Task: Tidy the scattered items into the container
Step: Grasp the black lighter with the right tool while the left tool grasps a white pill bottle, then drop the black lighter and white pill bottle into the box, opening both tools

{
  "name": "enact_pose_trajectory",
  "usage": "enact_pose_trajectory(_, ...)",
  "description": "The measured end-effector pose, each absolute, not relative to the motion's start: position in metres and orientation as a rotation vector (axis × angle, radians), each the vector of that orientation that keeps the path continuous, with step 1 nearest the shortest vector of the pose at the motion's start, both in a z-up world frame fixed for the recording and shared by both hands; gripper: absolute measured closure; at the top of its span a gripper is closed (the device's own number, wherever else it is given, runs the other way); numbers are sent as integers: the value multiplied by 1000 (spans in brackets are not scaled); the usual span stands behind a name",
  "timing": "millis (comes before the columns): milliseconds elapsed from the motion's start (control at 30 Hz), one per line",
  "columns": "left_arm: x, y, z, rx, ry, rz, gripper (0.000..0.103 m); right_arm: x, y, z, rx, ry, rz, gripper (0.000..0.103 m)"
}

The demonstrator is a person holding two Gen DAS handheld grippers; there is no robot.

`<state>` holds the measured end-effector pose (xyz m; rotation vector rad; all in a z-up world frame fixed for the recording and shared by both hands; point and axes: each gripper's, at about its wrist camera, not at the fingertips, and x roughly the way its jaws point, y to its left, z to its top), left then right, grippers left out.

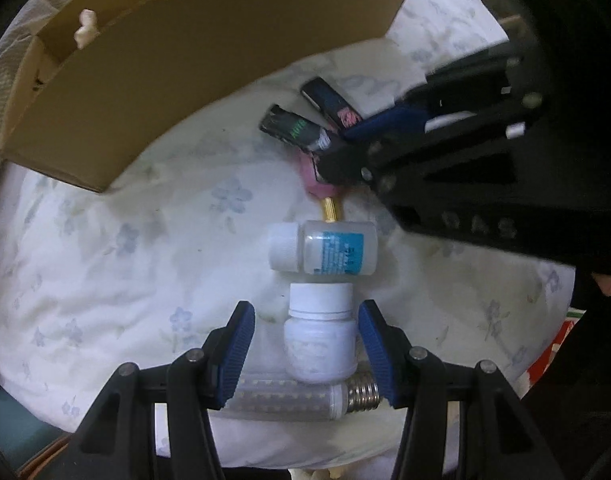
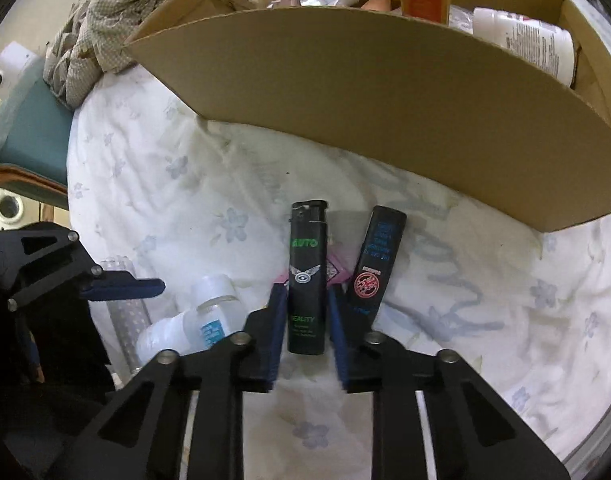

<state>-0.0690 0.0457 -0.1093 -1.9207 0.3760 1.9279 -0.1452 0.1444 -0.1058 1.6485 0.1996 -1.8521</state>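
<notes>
Left gripper (image 1: 307, 344): jaws wide, straddling the white pill bottle (image 1: 320, 332), pads not yet touching; an LED corn bulb (image 1: 297, 396) lies crosswise beneath.
Clear dropper bottle (image 1: 325, 250): on the bedsheet (image 1: 125, 260), just beyond.
Right gripper (image 2: 305, 328): jaws narrow around the green-print lighter (image 2: 307, 276); contact looks near, I can't confirm a clamp.
Second lighter (image 2: 375, 260): just beside.
Next: close, lift, clear the wall.
Cardboard box (image 2: 385, 100): already holds a lotion bottle (image 2: 525, 44) and small oddments.
</notes>
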Motion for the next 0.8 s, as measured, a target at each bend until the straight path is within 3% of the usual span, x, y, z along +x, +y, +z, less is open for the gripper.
enact_pose_trajectory(33,-69,46,-110,-1921,375,1925,62,-146,146,-103,1642,195,-1857,83)
enact_pose_trajectory(67,-68,46,-110,-1920,367,1921,63,-147,147,-100,1635,191,-1863,83)
enact_pose_trajectory(267,-65,40,-86,-1856,355,1974,64,-154,162,-75,1581,123,-1894,83)
enact_pose_trajectory(533,-74,8,-1,-1619,330,2249,64,-168,197,-13,1435,-53,-1987,83)
enact_pose_trajectory(800,-139,-15,34,-1389,46,2537,64,-190,230,10,1360,-213,-2167,83)
